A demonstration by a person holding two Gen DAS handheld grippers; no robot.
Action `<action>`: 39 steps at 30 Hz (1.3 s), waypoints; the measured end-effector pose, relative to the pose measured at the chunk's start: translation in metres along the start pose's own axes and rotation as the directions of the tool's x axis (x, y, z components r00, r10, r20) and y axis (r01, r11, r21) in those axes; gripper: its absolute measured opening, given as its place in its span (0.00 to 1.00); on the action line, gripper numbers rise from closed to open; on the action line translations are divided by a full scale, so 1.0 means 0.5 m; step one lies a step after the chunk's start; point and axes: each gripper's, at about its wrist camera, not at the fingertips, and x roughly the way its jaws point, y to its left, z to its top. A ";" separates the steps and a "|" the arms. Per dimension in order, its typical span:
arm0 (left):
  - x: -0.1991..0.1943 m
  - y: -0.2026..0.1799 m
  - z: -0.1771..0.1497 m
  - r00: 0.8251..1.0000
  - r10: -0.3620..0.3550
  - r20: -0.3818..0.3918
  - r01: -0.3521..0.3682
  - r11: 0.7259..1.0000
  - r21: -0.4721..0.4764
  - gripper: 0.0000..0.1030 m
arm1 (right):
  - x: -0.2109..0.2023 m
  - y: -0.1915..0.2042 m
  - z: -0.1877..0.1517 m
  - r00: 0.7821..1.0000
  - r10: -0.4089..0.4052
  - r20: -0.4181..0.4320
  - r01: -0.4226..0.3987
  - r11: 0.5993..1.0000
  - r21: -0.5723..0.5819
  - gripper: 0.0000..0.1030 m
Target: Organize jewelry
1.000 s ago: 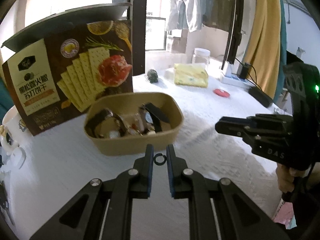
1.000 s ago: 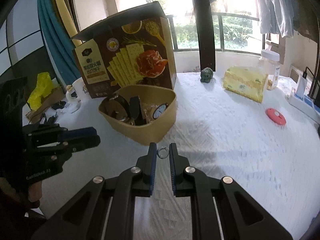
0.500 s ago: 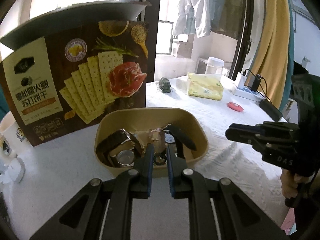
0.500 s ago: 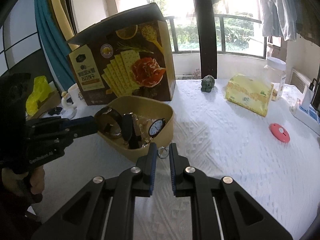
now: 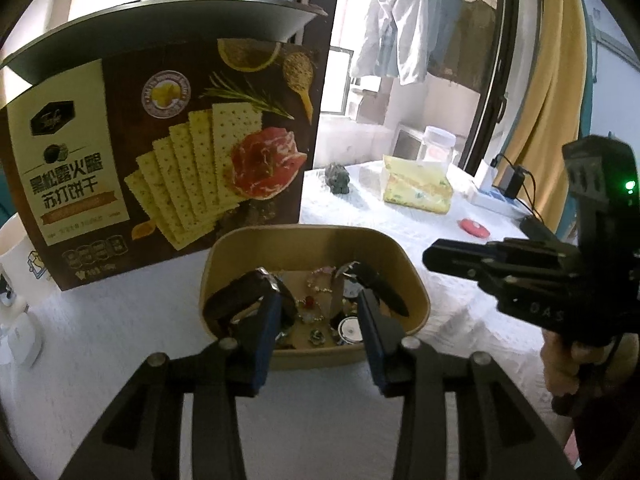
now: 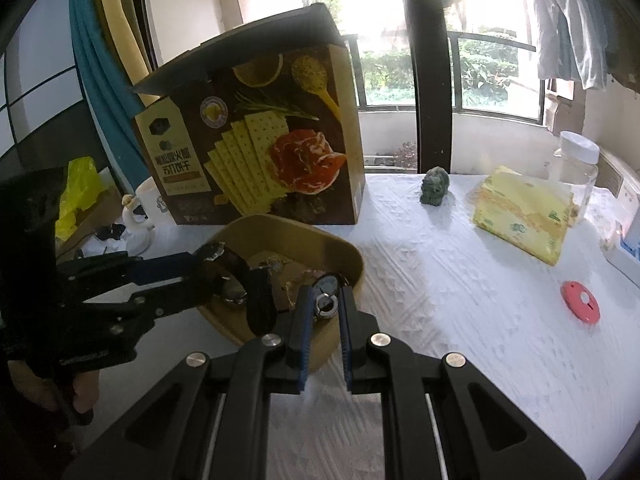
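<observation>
My left claw [image 5: 316,312] stands wide open over the near rim of the tan bowl [image 5: 416,284], its fingers spread apart with nothing between them. Inside the bowl below it lie a black-strapped watch [image 5: 240,296], a beaded bracelet [image 5: 316,284] and other small pieces.

My right claw [image 6: 323,304] is narrowed onto a small silver ring [image 6: 325,305], which sits pinched between the blue finger pads just above the bowl's [image 6: 352,260] front edge. From this side the left claw [image 6: 208,260] reaches in over the bowl's far-left rim.

The bowl rests on the white tabletop [image 6: 460,300], just in front of an upright cracker box [image 6: 256,152]. Farther out are a small green figurine [image 6: 434,186], a yellow packet [image 6: 524,216], a clear jar [image 6: 576,168], a red disc [image 6: 580,302] and a white mug [image 6: 148,204] to the box's left.
</observation>
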 end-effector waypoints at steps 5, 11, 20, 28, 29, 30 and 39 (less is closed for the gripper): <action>-0.011 0.016 -0.002 0.999 0.037 0.006 -0.037 0.999 -0.010 0.38 | 0.016 0.013 0.007 1.000 0.011 -0.009 -0.012 1.000 -0.014 0.11; -0.021 0.038 -0.011 0.998 0.065 0.003 -0.065 0.997 -0.035 0.38 | 0.027 0.027 0.011 1.000 0.003 -0.018 -0.004 1.000 -0.026 0.11; -0.032 0.043 -0.024 0.996 0.084 -0.012 -0.084 0.996 -0.042 0.38 | 0.020 0.028 0.005 0.998 -0.051 -0.022 0.051 0.998 -0.023 0.21; -0.066 0.025 -0.035 0.996 0.089 0.003 -0.089 0.995 -0.039 0.38 | -0.020 0.033 -0.014 0.998 -0.065 -0.010 0.065 0.998 -0.017 0.22; -0.071 0.022 -0.037 0.996 0.092 0.004 -0.092 0.995 -0.038 0.38 | -0.025 0.034 -0.018 0.998 -0.067 -0.010 0.066 0.998 -0.017 0.22; -0.075 0.020 -0.039 0.996 0.094 0.004 -0.094 0.995 -0.037 0.38 | -0.031 0.036 -0.022 0.998 -0.068 -0.009 0.068 0.998 -0.018 0.22; -0.118 -0.001 -0.071 0.994 0.110 0.006 -0.109 0.993 -0.044 0.40 | -0.086 0.053 -0.060 0.996 -0.085 0.004 0.085 0.996 -0.019 0.22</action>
